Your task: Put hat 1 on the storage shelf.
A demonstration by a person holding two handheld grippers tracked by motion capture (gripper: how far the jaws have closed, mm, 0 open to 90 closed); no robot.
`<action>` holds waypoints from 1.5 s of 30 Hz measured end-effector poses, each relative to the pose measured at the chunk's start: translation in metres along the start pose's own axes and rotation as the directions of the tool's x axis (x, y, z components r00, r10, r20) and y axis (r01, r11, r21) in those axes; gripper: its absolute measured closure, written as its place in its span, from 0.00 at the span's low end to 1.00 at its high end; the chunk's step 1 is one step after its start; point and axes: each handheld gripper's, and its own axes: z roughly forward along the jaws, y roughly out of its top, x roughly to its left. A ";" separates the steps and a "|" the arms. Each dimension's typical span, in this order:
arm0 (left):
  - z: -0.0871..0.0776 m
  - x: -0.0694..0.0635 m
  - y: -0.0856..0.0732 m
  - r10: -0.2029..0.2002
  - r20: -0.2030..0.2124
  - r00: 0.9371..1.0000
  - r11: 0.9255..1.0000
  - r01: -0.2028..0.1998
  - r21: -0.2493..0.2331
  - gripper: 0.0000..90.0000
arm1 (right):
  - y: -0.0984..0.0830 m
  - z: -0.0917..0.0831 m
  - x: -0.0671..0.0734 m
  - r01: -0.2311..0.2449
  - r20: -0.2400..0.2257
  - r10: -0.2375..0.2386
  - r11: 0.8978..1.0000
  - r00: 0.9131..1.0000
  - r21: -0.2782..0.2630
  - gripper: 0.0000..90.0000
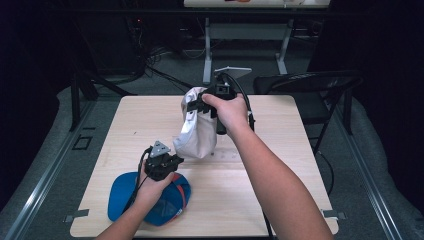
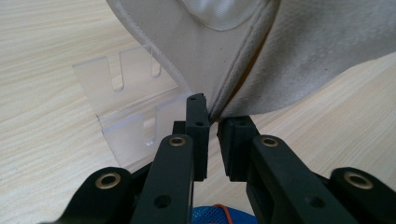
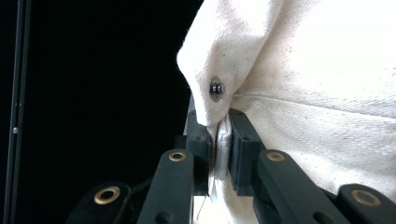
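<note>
My right claw [image 3: 219, 140] pinches the white cap [image 1: 196, 131] high above the clear stand [image 2: 128, 109]; my left claw [image 2: 212, 122] nips its lower edge. Both bites look thin, so the cloth could slip free, or snag and tip that stand.

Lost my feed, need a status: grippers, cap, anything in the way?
Both grippers, left gripper and right gripper, shut on white cap, held over table. Clear stand under it. Blue cap near left hand.

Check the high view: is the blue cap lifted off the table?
No, the blue cap lies flat on the table beneath the left gripper.
</note>
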 end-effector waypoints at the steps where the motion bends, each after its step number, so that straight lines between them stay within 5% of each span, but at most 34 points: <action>1: 0.001 0.000 -0.001 -0.002 -0.002 1.000 1.000 0.002 0.001 0.93 | 0.000 0.001 -0.001 0.006 0.007 -0.006 1.000 1.000 0.006 0.90; 10: 0.003 0.002 -0.005 -0.014 -0.004 1.000 1.000 0.014 0.013 0.94 | -0.002 0.008 -0.007 0.006 0.017 -0.006 1.000 1.000 0.007 0.90; 15: 0.007 0.004 -0.008 -0.010 -0.004 1.000 0.998 0.010 0.065 0.94 | -0.003 0.013 -0.014 0.006 0.036 -0.006 1.000 0.999 0.016 0.90; 27: 0.009 0.002 -0.013 -0.010 -0.010 1.000 0.998 0.011 0.057 0.92 | -0.003 0.016 -0.026 -0.007 0.042 0.006 1.000 0.999 0.018 0.90; 36: -0.004 0.002 -0.012 0.000 0.007 1.000 0.999 0.000 0.036 0.74 | -0.004 0.013 -0.026 -0.012 0.039 0.012 1.000 0.999 0.001 0.88; 45: -0.026 0.005 -0.016 0.004 -0.013 1.000 1.000 -0.004 -0.003 0.66 | -0.006 0.006 -0.024 0.019 0.036 -0.019 1.000 0.999 0.002 0.81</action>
